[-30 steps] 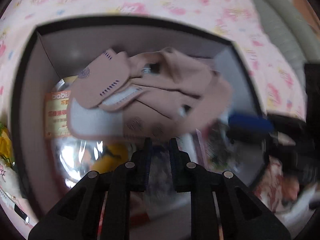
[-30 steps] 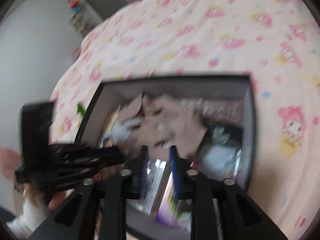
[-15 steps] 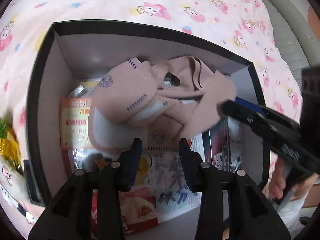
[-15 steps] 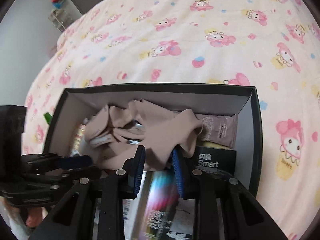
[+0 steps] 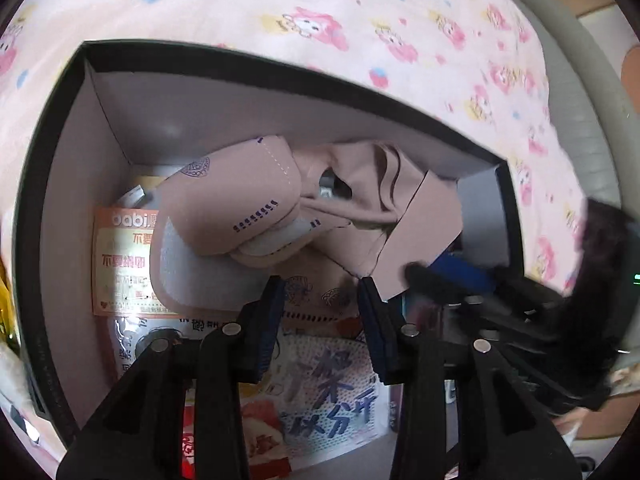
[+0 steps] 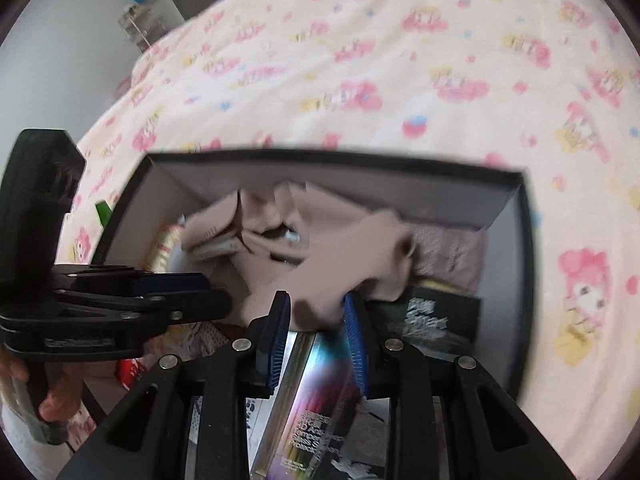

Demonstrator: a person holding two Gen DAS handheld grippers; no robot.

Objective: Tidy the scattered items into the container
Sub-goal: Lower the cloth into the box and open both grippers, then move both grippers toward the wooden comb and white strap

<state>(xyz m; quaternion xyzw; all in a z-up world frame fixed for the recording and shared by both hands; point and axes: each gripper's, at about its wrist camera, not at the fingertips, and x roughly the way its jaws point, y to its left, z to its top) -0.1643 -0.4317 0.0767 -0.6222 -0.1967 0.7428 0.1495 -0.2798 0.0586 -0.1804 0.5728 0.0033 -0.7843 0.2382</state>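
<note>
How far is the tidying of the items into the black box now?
Mostly done: the black cardboard box already holds snack packets and the crumpled beige cloth. In hand: the right tongs hold one end of that cloth; the left tongs are open above it. Left: release the cloth, then the green item outside on the bedsheet.

A bed sheet [image 6: 360,60] in pale pink, printed all over with pink and yellow cartoon figures, spreads across most of both views. Past its far edge in the right wrist view stands a white wall [image 6: 72,32], and against it a small rack [image 6: 138,26] with a red and blue object on top (too blurred to name). A grey padded edge [image 5: 580,92] borders the sheet in the left wrist view.
</note>
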